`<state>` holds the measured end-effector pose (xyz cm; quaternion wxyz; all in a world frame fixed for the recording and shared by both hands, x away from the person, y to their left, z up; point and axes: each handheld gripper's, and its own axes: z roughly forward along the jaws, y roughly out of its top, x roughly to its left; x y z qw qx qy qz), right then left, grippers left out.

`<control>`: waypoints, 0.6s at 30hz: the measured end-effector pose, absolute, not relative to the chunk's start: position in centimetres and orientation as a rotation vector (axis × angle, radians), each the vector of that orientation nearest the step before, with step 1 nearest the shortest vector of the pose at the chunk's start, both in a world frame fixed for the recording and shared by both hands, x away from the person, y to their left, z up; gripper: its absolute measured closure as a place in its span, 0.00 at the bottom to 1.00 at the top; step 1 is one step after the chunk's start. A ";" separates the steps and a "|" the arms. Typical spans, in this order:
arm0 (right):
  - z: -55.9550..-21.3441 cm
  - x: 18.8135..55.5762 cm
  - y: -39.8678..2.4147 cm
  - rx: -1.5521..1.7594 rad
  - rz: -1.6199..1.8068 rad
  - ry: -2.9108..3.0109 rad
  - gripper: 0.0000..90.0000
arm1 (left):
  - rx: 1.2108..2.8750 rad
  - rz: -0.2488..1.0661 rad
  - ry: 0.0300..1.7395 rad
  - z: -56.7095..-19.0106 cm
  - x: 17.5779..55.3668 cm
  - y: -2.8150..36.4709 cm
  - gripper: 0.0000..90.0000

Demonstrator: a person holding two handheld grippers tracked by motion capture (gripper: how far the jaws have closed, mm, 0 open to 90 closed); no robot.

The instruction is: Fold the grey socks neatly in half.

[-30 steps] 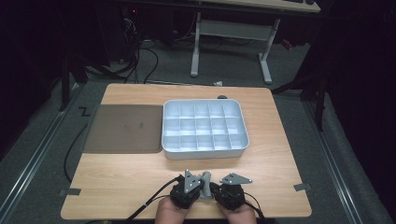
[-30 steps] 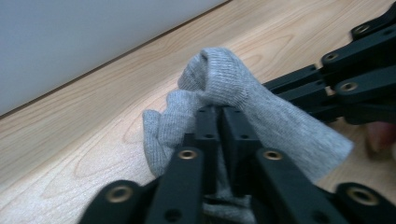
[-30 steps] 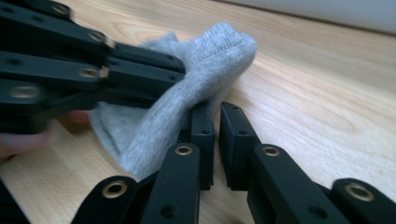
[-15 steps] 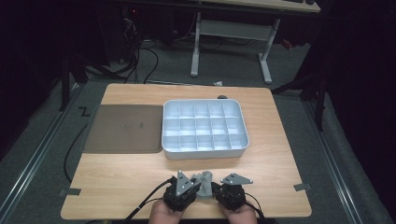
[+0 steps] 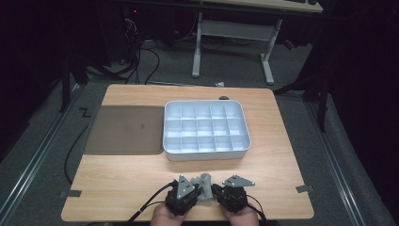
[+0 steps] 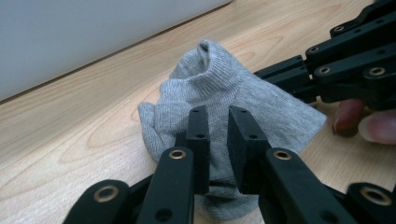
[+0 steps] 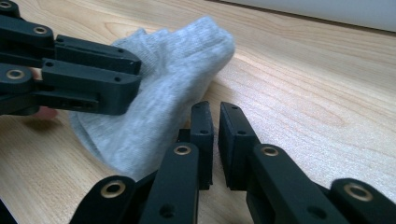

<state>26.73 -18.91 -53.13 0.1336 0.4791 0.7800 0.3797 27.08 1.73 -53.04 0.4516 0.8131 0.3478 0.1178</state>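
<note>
A crumpled grey sock [image 5: 203, 181] lies on the wooden table near its front edge, between my two grippers. My left gripper [image 5: 199, 190] reaches into it from the left. In the left gripper view the sock [image 6: 233, 88] bunches up ahead of my left gripper [image 6: 219, 114]; its jaws have just been closing, and grey fabric fills the narrow gap between them. My right gripper [image 5: 213, 189] comes in from the right. In the right gripper view the right gripper [image 7: 215, 107] has its jaws nearly together with nothing seen in the slit, and the sock [image 7: 163, 84] lies just left of them.
A white tray [image 5: 207, 155] divided into several compartments stands at mid-table, with a dark mat [image 5: 124, 129] to its left. Both hands rest at the table's front edge. A desk frame and cables stand on the floor beyond the table.
My left gripper has drawn slightly back toward the front edge and turned a little. The right gripper has stayed put. The sock stays bunched between them.
</note>
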 end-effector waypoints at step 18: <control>-53.3 25.8 -18.0 1.364 1.147 2.301 0.98 | 2.043 0.328 0.835 -53.5 26.7 1.6 0.99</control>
